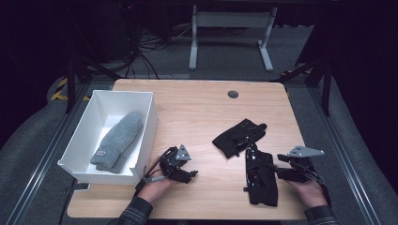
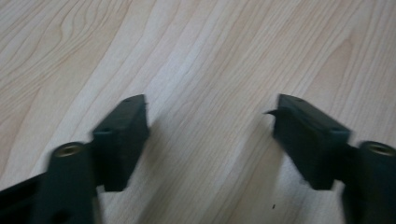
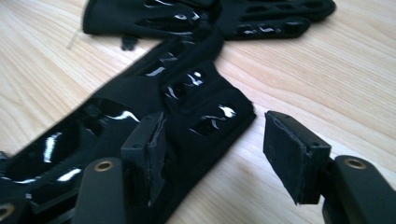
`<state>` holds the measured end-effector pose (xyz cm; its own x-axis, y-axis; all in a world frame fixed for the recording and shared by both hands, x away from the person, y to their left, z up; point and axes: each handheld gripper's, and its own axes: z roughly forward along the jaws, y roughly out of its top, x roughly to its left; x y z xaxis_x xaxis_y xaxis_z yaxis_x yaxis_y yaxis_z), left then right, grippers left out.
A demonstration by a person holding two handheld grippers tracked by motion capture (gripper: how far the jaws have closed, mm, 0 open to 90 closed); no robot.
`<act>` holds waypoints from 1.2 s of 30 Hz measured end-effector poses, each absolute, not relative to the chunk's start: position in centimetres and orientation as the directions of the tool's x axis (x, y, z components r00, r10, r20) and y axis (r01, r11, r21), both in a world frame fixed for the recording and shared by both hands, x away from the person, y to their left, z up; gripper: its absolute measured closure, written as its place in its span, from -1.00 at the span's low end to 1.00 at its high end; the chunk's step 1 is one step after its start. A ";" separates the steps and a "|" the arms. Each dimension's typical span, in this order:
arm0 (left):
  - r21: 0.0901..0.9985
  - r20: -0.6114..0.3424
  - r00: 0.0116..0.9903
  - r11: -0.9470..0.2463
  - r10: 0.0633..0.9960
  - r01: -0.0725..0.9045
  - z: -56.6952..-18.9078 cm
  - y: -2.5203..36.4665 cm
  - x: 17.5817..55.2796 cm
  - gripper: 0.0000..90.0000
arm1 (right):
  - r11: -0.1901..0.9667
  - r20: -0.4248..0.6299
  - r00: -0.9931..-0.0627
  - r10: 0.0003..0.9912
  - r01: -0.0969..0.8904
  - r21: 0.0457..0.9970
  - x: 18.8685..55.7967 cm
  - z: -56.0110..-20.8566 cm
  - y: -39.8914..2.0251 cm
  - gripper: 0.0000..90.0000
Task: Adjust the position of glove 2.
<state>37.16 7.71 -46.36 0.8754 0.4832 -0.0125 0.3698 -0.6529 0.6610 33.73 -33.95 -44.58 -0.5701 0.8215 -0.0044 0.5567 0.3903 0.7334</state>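
Observation:
Two black gloves with glossy patches lie on the wooden table (image 1: 197, 112). One glove (image 1: 237, 136) (image 3: 154, 16) rests crumpled right of centre. The other glove (image 1: 261, 180) (image 3: 140, 112) lies flat, lengthwise, near the front right. My right gripper (image 1: 280, 168) (image 3: 212, 128) is beside this flat glove's right edge, jaws open; one jaw hovers over the fabric, the other over bare wood, and nothing is pinched. My left gripper (image 1: 191, 174) (image 2: 210, 114) is open above bare wood, front left of centre, right of the bin.
A white bin (image 1: 77, 136) stands at the table's left edge with a pair of grey mittens (image 1: 117, 140) inside. A round cable grommet (image 1: 233, 94) is set in the table's far side. Beyond the table are a desk frame (image 1: 230, 21) and floor cables.

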 end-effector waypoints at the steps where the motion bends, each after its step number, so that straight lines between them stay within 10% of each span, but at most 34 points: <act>1: 0.658 -0.002 0.882 -0.664 0.470 0.355 -46.2 7.5 37.3 -0.03 | 0.394 -0.007 -0.570 0.821 0.558 0.731 33.8 -44.6 -34.0 -0.13; 9: 0.668 -0.057 0.896 -0.650 0.440 0.362 -44.8 5.7 39.1 0.99 | 0.417 -0.019 -0.585 0.811 0.555 0.720 33.8 -44.8 -33.5 -0.14; 36: 0.684 -0.050 0.911 -0.650 0.410 0.331 -44.7 -2.2 46.4 1.00 | 0.421 -0.017 -0.596 0.802 0.546 0.724 33.8 -44.8 -33.4 -0.15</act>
